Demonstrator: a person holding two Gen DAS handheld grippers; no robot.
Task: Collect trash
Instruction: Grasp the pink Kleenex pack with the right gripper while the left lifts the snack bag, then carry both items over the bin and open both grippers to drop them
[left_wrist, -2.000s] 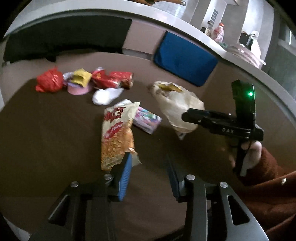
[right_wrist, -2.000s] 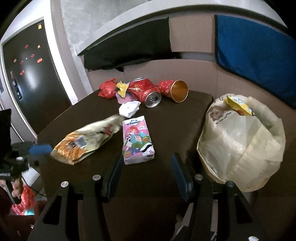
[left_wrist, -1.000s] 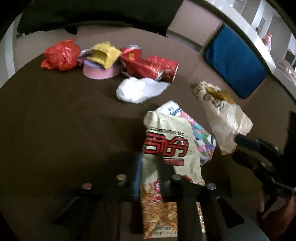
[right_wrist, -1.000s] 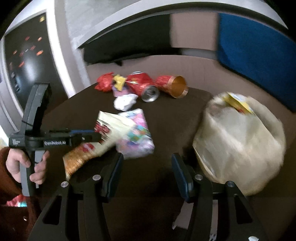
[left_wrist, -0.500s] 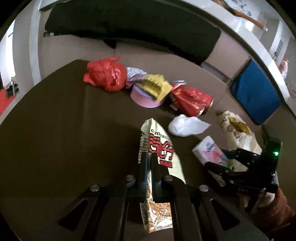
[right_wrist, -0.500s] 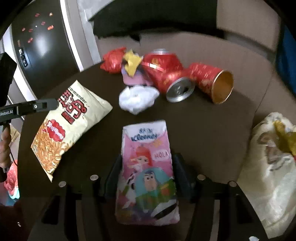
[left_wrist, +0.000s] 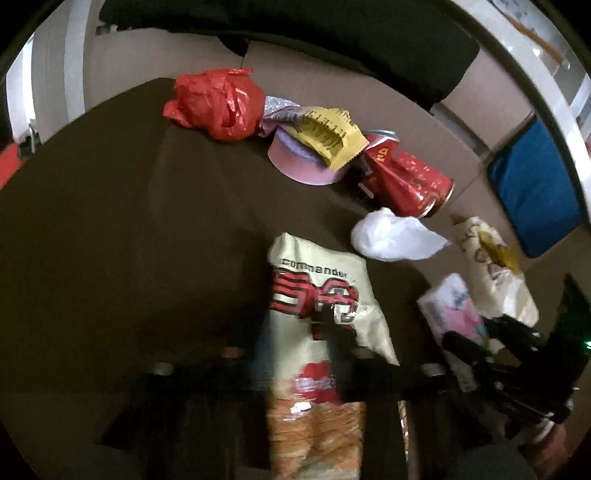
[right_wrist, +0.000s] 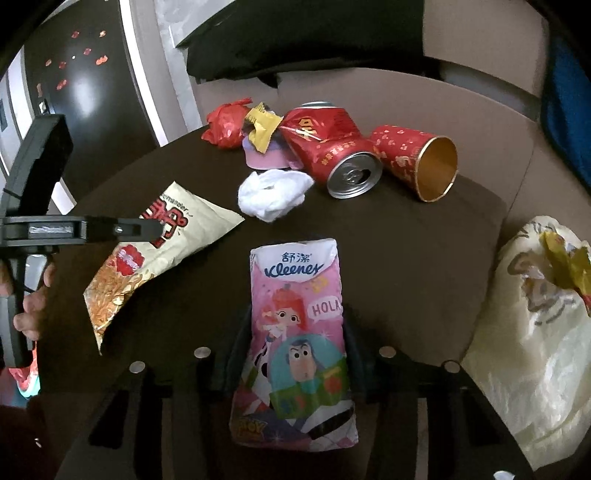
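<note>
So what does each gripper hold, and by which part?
Left gripper pinches the chip bag near its printed upper part. Right gripper grips the tissue pack by its sides.

L gripper (left_wrist: 299, 347) blurred; chip bag (left_wrist: 317, 369) bottom cut off

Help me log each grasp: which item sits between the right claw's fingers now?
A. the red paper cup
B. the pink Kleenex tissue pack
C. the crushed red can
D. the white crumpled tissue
B: in the right wrist view the pink Kleenex tissue pack sits between the right claw fingers, while the can, cup and tissue lie farther off.
</note>
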